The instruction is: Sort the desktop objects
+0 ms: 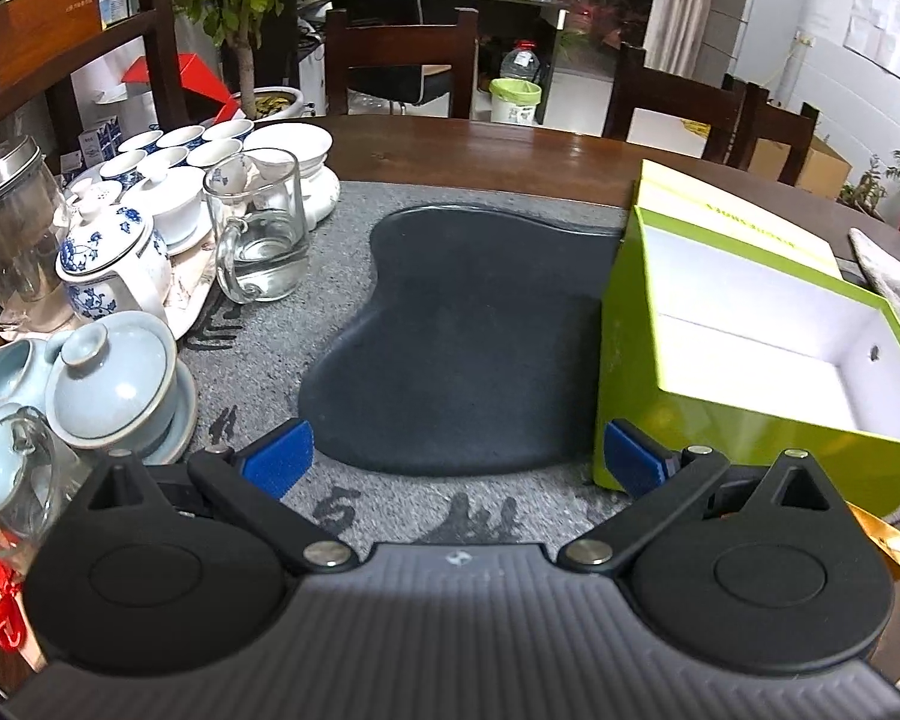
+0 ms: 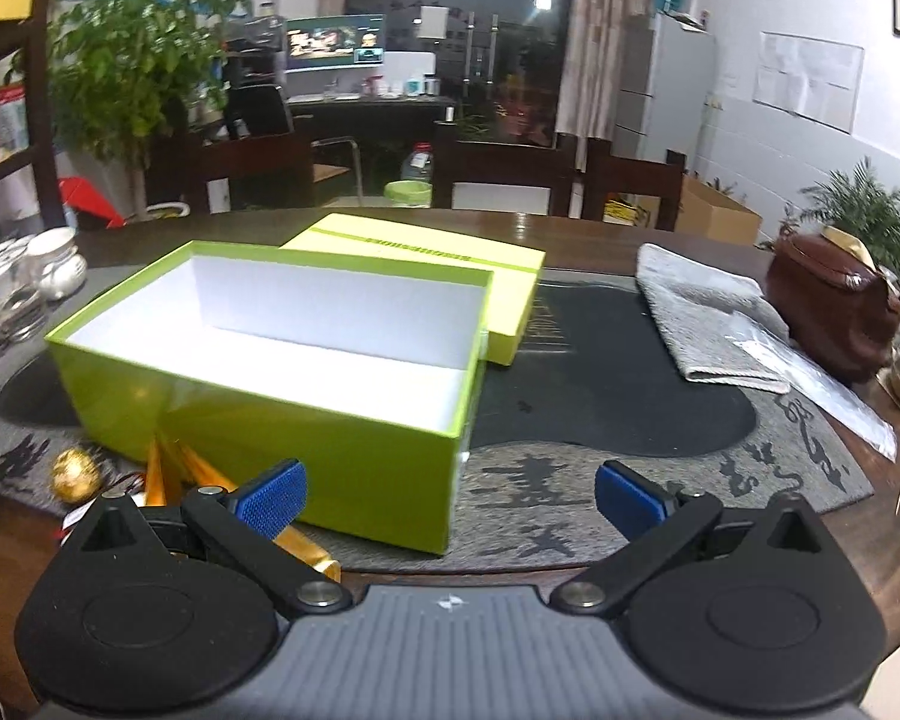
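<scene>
An open lime-green box (image 2: 258, 414) with a white inside stands empty on the grey stone tray (image 2: 570, 516); it also shows at the right of the left wrist view (image 1: 720, 420). Its lid (image 2: 450, 264) lies behind it. A gold ball (image 2: 75, 474) and gold wrapped pieces (image 2: 168, 468) lie at the box's near left corner. My left gripper (image 1: 456, 459) is open and empty above the dark hollow (image 1: 468, 348) of the tray. My right gripper (image 2: 450, 501) is open and empty just in front of the box's near corner.
Teaware crowds the left: a blue-and-white teapot (image 1: 108, 258), a glass mug (image 1: 261, 234), white cups (image 1: 174, 150), a pale lidded bowl (image 1: 114, 384). A folded grey towel (image 2: 708, 318), a clear packet (image 2: 822, 384) and a brown teapot (image 2: 828, 300) lie right. Chairs stand behind the table.
</scene>
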{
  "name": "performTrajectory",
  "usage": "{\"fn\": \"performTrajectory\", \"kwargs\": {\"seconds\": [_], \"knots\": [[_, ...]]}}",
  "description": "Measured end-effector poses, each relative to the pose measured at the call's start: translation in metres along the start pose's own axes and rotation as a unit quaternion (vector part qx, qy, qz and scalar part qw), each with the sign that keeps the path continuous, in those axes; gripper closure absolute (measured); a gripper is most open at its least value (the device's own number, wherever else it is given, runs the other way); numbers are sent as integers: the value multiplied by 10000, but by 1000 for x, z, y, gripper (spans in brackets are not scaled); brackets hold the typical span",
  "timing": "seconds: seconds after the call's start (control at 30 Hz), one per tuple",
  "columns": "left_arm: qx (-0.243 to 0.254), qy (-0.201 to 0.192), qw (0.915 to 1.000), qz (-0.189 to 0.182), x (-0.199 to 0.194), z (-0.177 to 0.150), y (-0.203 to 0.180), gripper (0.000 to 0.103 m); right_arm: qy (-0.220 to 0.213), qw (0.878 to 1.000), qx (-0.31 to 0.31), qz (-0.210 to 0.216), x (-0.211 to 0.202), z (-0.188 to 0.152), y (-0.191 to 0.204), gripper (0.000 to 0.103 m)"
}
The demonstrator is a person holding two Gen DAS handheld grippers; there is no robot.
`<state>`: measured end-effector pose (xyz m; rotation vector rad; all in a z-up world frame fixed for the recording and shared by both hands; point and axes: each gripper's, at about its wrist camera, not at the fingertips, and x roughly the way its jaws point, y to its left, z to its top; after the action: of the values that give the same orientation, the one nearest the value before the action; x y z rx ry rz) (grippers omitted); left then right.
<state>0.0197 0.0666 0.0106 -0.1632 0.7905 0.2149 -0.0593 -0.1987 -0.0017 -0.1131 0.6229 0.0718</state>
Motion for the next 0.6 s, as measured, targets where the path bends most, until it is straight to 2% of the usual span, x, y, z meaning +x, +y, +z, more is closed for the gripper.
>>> {"fn": "performTrajectory", "kwargs": {"seconds": [0.17,0.33,0.6], "knots": [[63,37,9999,-108,-7,-8,-8,0,41,9999,-148,52,-7,-3,14,0],[159,38,9997,-159,-12,-14,-16,0,255,9995,-159,117,-8,-4,24,0],[323,151,9992,-194,-12,-20,-28,0,498,9987,42,83,-5,-5,18,0]]}}
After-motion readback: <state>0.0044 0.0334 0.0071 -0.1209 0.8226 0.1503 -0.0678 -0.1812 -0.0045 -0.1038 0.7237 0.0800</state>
